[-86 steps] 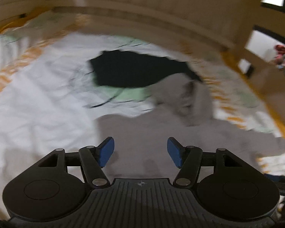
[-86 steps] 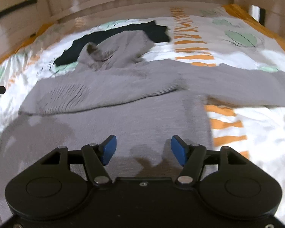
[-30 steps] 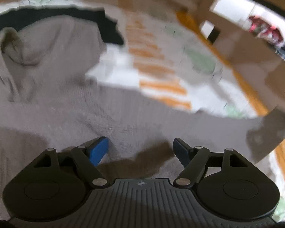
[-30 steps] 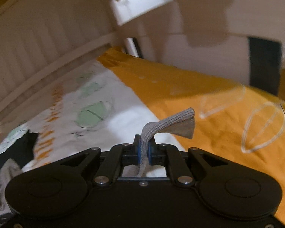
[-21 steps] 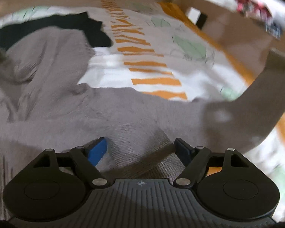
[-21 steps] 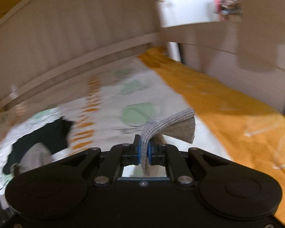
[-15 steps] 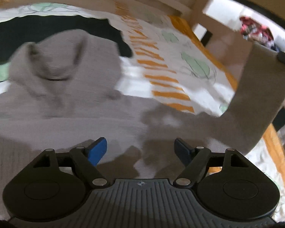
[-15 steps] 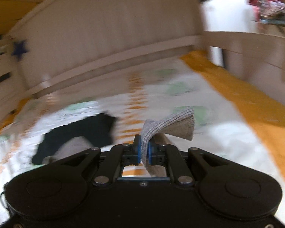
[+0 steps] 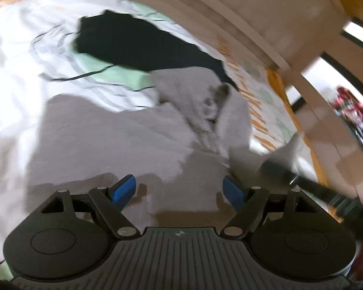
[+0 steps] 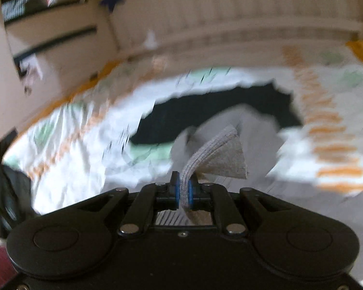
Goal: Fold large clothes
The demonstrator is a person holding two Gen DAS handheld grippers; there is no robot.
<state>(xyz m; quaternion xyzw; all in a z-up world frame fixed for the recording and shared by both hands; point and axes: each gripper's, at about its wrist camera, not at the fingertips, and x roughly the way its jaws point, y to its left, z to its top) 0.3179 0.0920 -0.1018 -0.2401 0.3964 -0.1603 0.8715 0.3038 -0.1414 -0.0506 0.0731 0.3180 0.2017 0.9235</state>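
A grey knitted hooded sweater (image 9: pixel 123 140) lies spread on the bed, its hood (image 9: pixel 205 96) towards the headboard. My left gripper (image 9: pixel 179 189) is open and empty, low over the sweater's body. My right gripper (image 10: pixel 184 191) is shut on the ribbed cuff of the sweater's sleeve (image 10: pixel 220 152) and holds it lifted over the sweater. In the left wrist view the right gripper (image 9: pixel 309 186) shows at the right with the sleeve (image 9: pixel 278 154) hanging from it. Both views are blurred.
A black garment (image 9: pixel 138 46) lies flat behind the hood, also in the right wrist view (image 10: pixel 205 111). The bedsheet (image 9: pixel 14 55) is white with orange stripes and green leaves. A cream headboard (image 10: pixel 230 14) and side rails (image 9: pixel 309 96) enclose the bed.
My right gripper has swung left with the sleeve cuff, from over the orange bed edge to above the sweater. My left gripper has turned left and stays open over the body.
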